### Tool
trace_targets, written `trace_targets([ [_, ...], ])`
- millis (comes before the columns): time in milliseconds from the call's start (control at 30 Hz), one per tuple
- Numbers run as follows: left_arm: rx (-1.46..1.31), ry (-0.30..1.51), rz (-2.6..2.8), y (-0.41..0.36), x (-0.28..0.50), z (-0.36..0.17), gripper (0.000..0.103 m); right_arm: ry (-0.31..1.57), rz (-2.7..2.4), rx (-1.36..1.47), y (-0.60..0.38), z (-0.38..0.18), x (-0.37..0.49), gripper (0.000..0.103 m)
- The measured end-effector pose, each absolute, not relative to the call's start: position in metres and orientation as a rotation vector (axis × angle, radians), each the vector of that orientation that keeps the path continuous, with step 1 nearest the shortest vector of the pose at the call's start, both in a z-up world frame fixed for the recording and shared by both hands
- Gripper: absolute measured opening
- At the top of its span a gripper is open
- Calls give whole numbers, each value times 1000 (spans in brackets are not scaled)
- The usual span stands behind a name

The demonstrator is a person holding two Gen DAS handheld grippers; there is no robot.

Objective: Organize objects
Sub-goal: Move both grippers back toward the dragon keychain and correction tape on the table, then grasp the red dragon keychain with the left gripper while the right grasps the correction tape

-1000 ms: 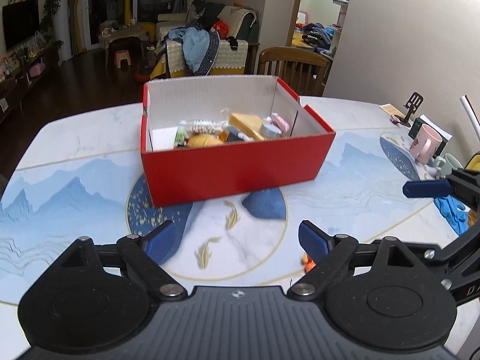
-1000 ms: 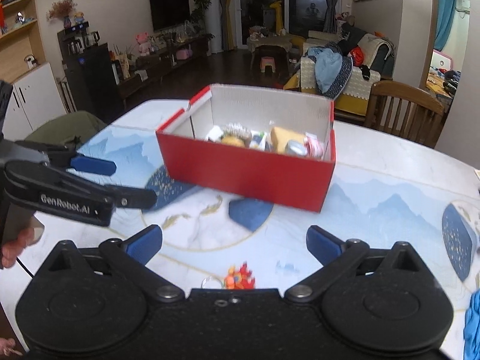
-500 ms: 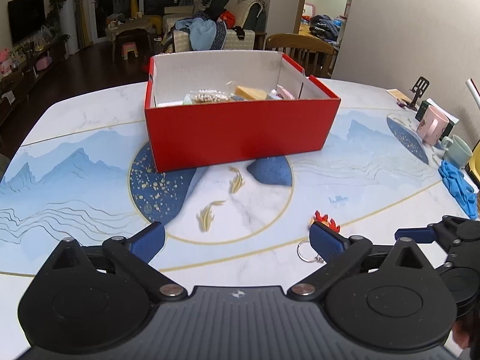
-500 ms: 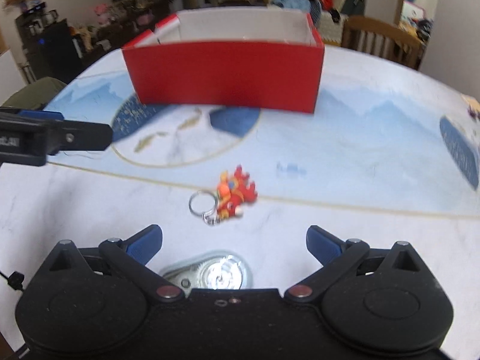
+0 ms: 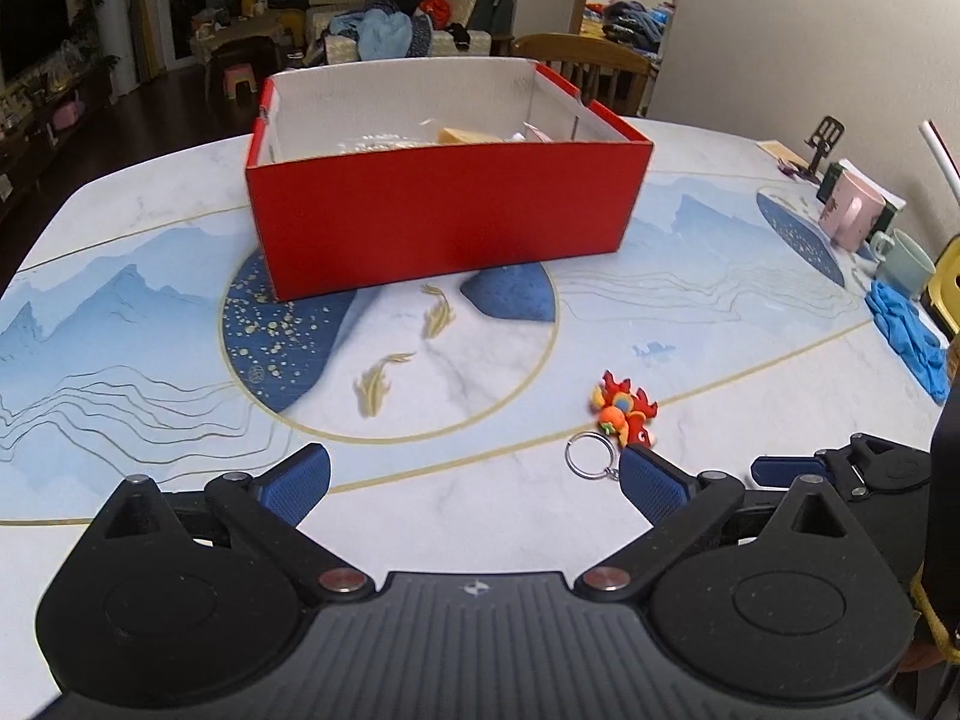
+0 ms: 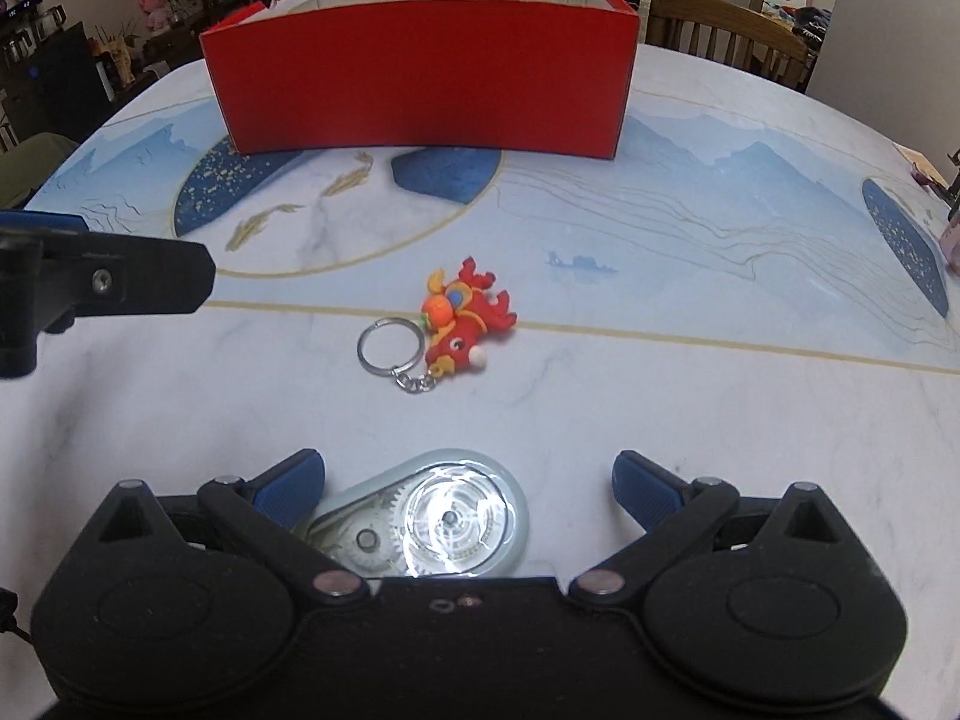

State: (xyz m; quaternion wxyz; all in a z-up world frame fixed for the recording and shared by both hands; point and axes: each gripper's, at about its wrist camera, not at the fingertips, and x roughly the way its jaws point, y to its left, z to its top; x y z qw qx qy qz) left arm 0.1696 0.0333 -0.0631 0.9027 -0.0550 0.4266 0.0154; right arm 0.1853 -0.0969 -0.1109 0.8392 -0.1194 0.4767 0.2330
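Observation:
A red dragon keychain (image 6: 465,324) with a metal ring (image 6: 387,345) lies on the marble table, in front of my open right gripper (image 6: 468,483). A clear correction tape dispenser (image 6: 432,519) lies between the right gripper's fingers, near the left one. The keychain also shows in the left wrist view (image 5: 624,408), just ahead of the right finger of my open, empty left gripper (image 5: 474,477). The red box (image 5: 444,204) holding several items stands further back; it also shows in the right wrist view (image 6: 420,81).
A pink mug (image 5: 852,213), a green mug (image 5: 906,264) and a blue cloth (image 5: 906,330) sit at the table's right edge. A wooden chair (image 5: 585,69) stands behind the table. The left gripper's finger (image 6: 108,282) reaches in from the left in the right wrist view.
Both grippers have dropped lower and pulled back from the box. The keychain and the tape dispenser have come fully into the right wrist view, the dispenser now between the right fingers.

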Motion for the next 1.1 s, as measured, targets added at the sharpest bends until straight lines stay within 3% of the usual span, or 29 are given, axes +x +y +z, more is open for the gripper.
trace_targets([
  [300,-47,906,19,17,180,-78,103,1016,517,-283,-118,-114,179,102],
  [500,34,889,-20,-4,193,-91,103,1005,571,-320,-139,-110,173,97],
  [667,58,881,-91,-23,207,-100,103,988,601,-330,-151,-107,173,84],
  [1100,44,891,-161,-41,237,-119,101,954,608,-322,-172,-105,187,69],
])
